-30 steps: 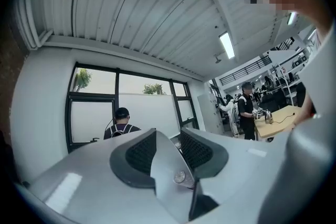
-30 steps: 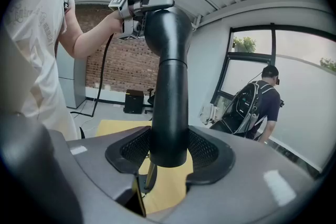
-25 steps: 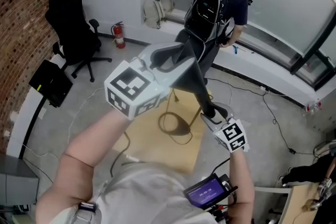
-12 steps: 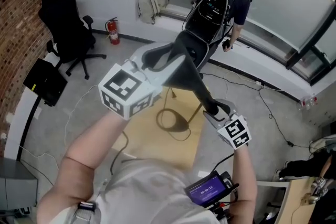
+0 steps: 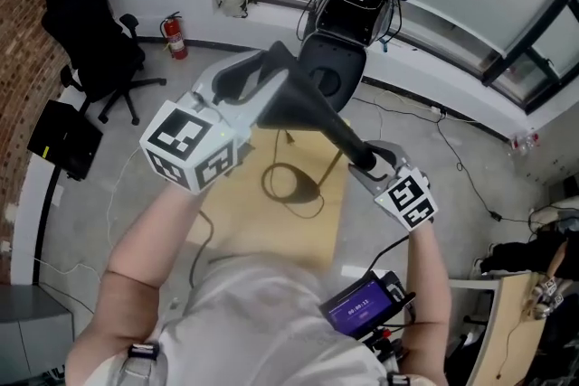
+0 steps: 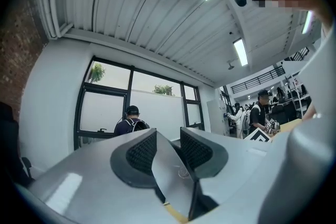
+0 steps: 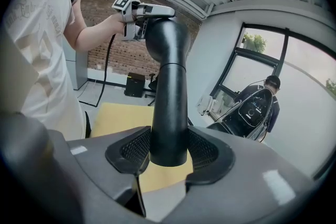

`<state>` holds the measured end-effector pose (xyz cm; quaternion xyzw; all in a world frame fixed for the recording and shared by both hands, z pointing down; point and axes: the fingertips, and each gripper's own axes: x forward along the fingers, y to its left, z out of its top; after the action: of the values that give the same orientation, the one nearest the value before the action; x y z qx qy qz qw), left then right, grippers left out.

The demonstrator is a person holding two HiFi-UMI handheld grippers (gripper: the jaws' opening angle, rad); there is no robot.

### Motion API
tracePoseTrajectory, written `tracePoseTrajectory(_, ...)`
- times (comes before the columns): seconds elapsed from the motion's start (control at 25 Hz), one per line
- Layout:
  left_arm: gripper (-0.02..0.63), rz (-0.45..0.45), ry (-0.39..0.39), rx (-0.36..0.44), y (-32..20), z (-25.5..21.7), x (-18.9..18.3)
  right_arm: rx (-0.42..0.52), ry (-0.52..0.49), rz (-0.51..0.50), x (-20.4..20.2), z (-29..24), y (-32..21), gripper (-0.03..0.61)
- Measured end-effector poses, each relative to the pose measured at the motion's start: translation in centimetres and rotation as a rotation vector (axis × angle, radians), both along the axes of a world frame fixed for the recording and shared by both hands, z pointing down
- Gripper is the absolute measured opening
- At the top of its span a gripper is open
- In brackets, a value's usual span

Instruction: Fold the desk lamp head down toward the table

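1. Lamp (image 5: 312,117) is seen in the head view as a black body slanting across the middle, well above the tan table (image 5: 303,235) at 6 o'clock.
   - Its broad upper end, at 11 o'clock, is pinched by the left tongs (image 5: 262,72).
   - Its narrow lower part, at 3 o'clock, is clamped by the right tongs (image 5: 366,163).
   - The split grip is judged deliberate: the lower part is braced so that the head can be swung down without the whole lamp being dragged.
   - Only square black-and-white patterns are carried on the cubes (image 5: 190,145), with no letters.
   - Digits on the small screen (image 5: 357,314) at 5 o'clock are too small to be read.

2. In the left gripper view the jaws are set narrowly.
   - They are closed on a thin grey wall (image 6: 173,176) standing edge-on between the pads, taken to be the rim of the lamp's head.
   - No writing is shown.

3. In the right gripper view the jaws are held wide.
   - The pads are pressed against both sides of the round black stem (image 7: 169,97).
   - The stem rises toward 12 o'clock, where the left tongs are fastened on its bent top.
   - The table is glimpsed at 8 o'clock behind.
   - Faint print on the white shirt (image 7: 37,29) at 10 o'clock cannot be read.
   - The folding is judged not yet done, since the top is kept well clear of the table.
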<state>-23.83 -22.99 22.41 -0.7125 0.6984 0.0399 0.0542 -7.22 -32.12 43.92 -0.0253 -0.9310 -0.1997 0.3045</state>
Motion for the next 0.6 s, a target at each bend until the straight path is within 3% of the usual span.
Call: tracePoseTrajectory(0.6, 0.146, -0.036, 0.128, -0.036, 0.6, 4.1, -3.0, 0.037, -0.057, -0.045, 1.0, -1.5, -0.5, 0.230)
